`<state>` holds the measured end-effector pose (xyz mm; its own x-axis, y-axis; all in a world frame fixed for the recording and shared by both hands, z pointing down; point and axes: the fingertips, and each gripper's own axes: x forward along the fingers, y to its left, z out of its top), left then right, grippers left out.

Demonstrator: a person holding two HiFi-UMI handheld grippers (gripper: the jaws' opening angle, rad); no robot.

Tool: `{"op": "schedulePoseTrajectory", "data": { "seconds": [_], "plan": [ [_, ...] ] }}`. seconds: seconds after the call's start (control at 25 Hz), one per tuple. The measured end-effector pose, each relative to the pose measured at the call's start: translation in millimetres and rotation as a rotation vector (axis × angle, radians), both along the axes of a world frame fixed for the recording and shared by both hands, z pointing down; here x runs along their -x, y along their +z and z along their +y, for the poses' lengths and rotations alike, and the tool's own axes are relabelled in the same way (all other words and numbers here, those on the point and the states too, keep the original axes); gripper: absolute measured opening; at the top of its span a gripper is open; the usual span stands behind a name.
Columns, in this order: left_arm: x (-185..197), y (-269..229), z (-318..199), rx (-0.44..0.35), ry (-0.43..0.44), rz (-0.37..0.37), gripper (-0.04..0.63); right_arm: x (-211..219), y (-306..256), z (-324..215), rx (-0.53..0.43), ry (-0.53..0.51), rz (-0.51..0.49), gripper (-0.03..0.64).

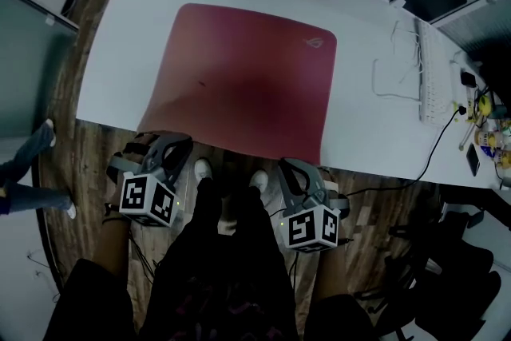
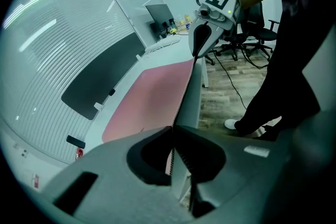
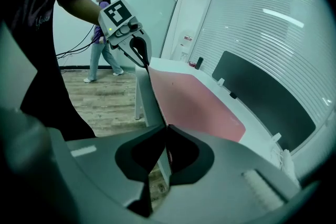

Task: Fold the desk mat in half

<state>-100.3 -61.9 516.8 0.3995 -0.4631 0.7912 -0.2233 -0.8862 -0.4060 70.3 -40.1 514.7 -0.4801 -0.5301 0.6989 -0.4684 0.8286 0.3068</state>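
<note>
Looks like I'm at the grab-and-lift step: left gripper (image 2: 172,131) and right gripper (image 3: 166,128) both have their jaws pinched shut on the near edge of the mat (image 1: 247,80). The rest of it lies flat on the surface (image 1: 367,124). Next I'd lift both corners evenly and carry them to the far edge.

Your right tool (image 3: 166,132) is pinched shut on the near edge of the red mat (image 3: 199,99), which lies across the white worktop (image 3: 257,136). Farther along that edge, your left tool (image 3: 145,63) grips it too.
</note>
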Motion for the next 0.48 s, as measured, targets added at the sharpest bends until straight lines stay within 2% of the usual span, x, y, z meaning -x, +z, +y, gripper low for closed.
{"op": "schedulePoseTrajectory", "data": {
  "seconds": [0.32,0.48],
  "plan": [
    [-2.2,-24.5,-23.4,0.024,0.077,-0.018,0.020,-1.7,-27.5,-26.9,0.020,-0.095,0.065,0.026],
    [-5.1,-41.8,-44.1,0.028,0.112,-0.023,0.020,-3.9,-44.0,-48.1,-0.007,-0.123,0.090,0.026]
  ]
}}
